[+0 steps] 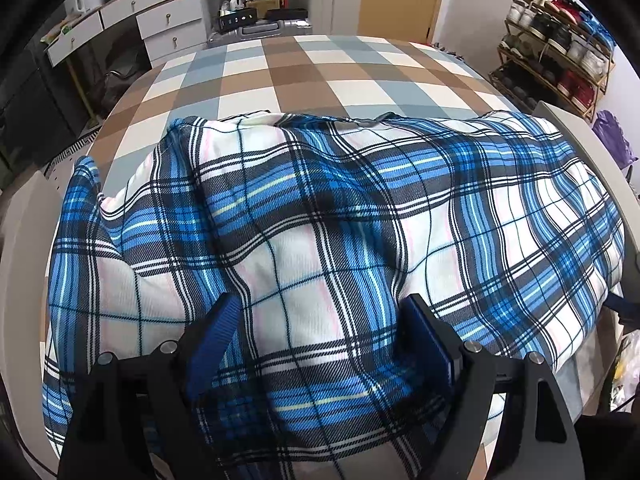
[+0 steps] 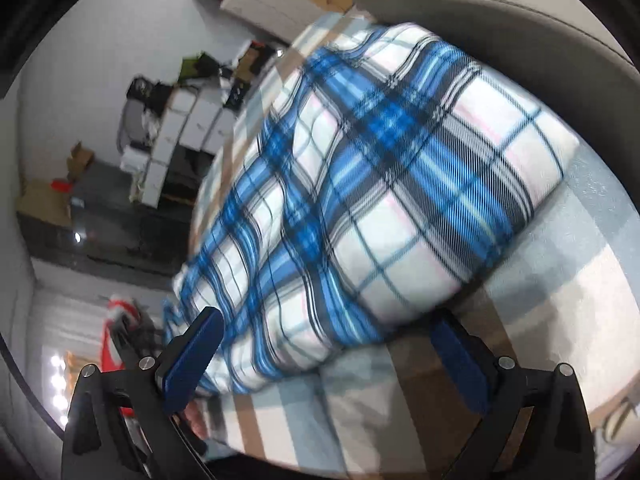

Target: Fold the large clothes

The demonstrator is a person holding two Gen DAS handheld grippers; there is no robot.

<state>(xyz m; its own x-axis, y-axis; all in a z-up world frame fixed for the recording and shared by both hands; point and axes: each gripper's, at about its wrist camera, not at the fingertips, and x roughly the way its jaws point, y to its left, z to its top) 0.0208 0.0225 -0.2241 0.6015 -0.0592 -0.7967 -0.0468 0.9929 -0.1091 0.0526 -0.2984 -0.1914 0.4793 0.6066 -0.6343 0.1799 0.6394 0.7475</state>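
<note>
1. Nearest the lens, the left gripper sits spread wide, fingers pressed down on the plaid garment, clamping nothing.
2. The right gripper hangs released too, straddling the garment's near corner, blurred.
3. The garment lies bunched across the checkered bed, near edge draped over.
4. Looks like a between-folds regrasp; next, each gripper needs an edge pinched and pulled flat.
5. Far back: drawers, shoe rack.

Your left wrist camera looked level across the plaid garment, close above it, toward the dresser and shoe rack. Your right wrist camera was rolled sideways, blurred, near the same garment's edge on the checkered bed.
</note>
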